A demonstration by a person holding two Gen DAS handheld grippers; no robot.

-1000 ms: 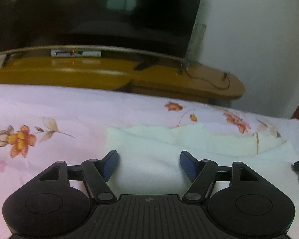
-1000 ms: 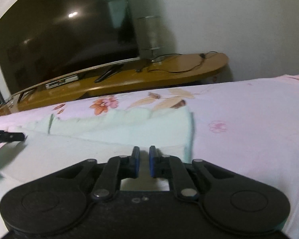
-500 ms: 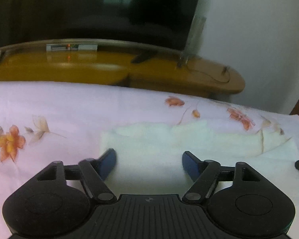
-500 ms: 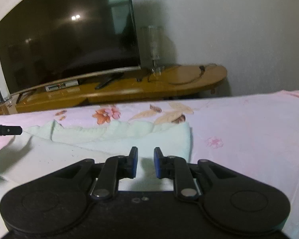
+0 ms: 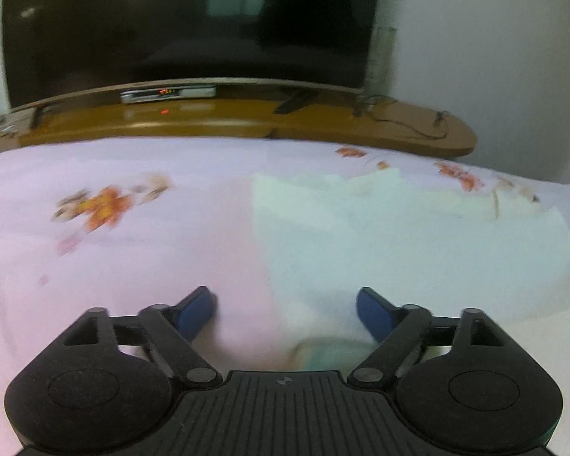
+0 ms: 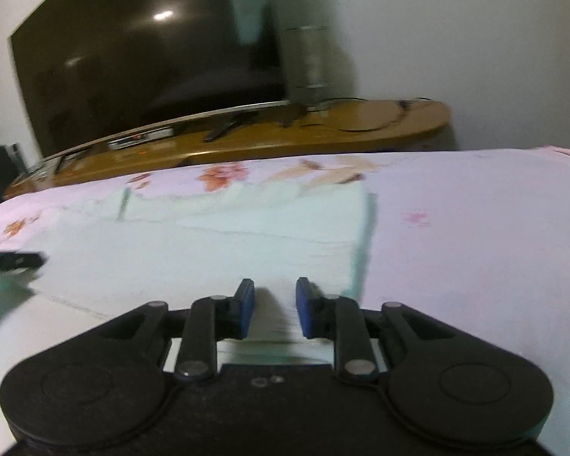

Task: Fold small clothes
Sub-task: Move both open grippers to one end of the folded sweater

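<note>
Pale mint folded cloth (image 6: 247, 228) on pink floral bedsheet (image 5: 114, 258), 12 o'clock | my left tongs (image 5: 285, 309) opening wide, gripping nothing | right tongs (image 6: 271, 306) opening, cloth unpinched between

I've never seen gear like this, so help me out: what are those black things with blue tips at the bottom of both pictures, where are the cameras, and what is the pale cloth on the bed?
There is no robot here. A person holds a hand tool in each hand, each with a two-finger claw and a wide-angle camera looking along the fingers. One picture comes from the left claw, the other from the right claw; the black shapes are the tools' own bodies.

Both look across a bed with a pink floral sheet. On it lies a pale green garment, flat and partly folded. Behind are a dark television and a wooden stand.

Neither claw holds anything. The left one's jaws are wide and opening over the garment's edge. The right one's jaws are narrow, opening, with cloth below them, not pinched.
</note>
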